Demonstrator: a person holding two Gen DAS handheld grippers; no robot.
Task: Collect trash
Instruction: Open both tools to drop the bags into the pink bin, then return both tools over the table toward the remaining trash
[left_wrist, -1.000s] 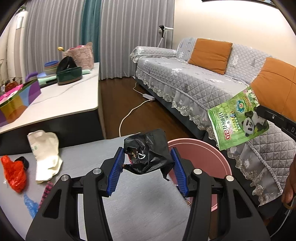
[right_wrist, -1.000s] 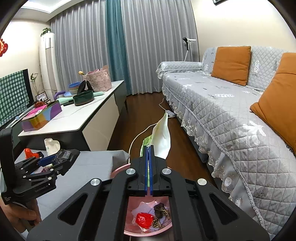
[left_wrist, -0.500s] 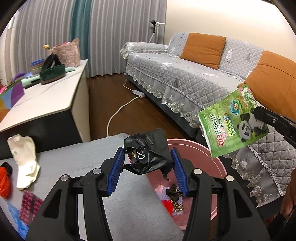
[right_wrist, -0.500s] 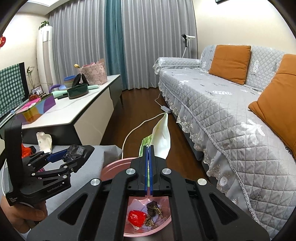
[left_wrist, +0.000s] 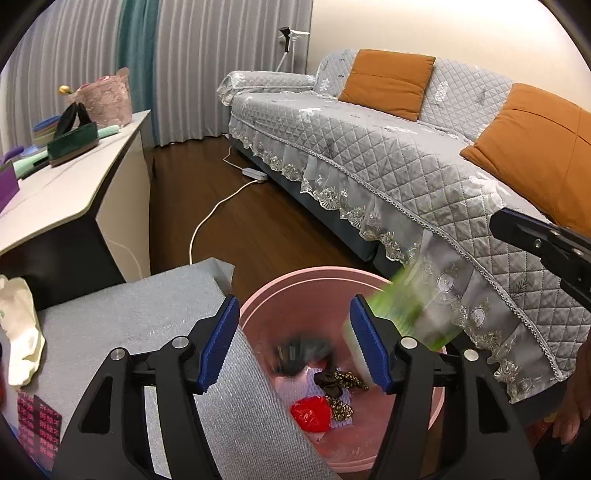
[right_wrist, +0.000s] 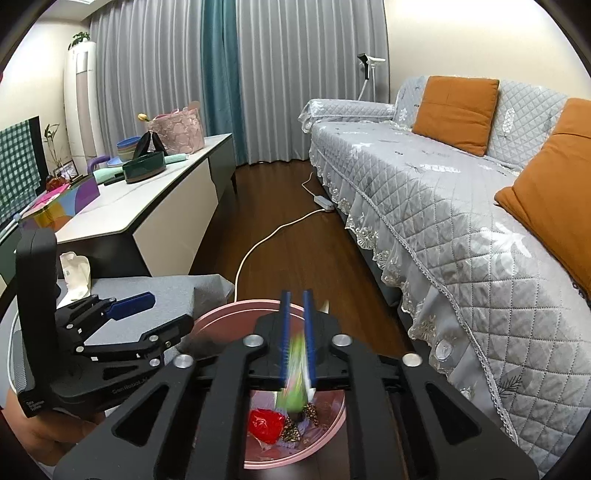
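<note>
The blurred green printed plastic packet (left_wrist: 410, 314) is in mid-air just over the rim of the round pink plastic bin (left_wrist: 295, 284), and beside it a smeared black crumpled plastic bag (left_wrist: 299, 354) is dropping inside, above the red wrapper (left_wrist: 310, 411) and the brown patterned scrap (left_wrist: 338, 380) on the bin's bottom. We judge both falling pieces to be very light, soft film that drifts and flutters rather than drops straight, so they may catch the rim. Our left tongs (left_wrist: 291, 345) stand spread wide with nothing between the blue pads, directly above the bin; our right tongs (right_wrist: 297, 339) are parted a little, and the green blur (right_wrist: 295, 369) passes between them, loose as far as we can tell. On the grey cloth-covered surface (left_wrist: 147, 317) next to the bin lie more pieces: a cream crumpled paper bag (left_wrist: 18, 332) and a flat red patterned packet (left_wrist: 38, 417) at the left edge. We would take the paper bag by a raised fold, since it is limp and will crush easily, and the flat packet by a corner or edge, because slick film lying flat gives the pads little to bite.
</note>
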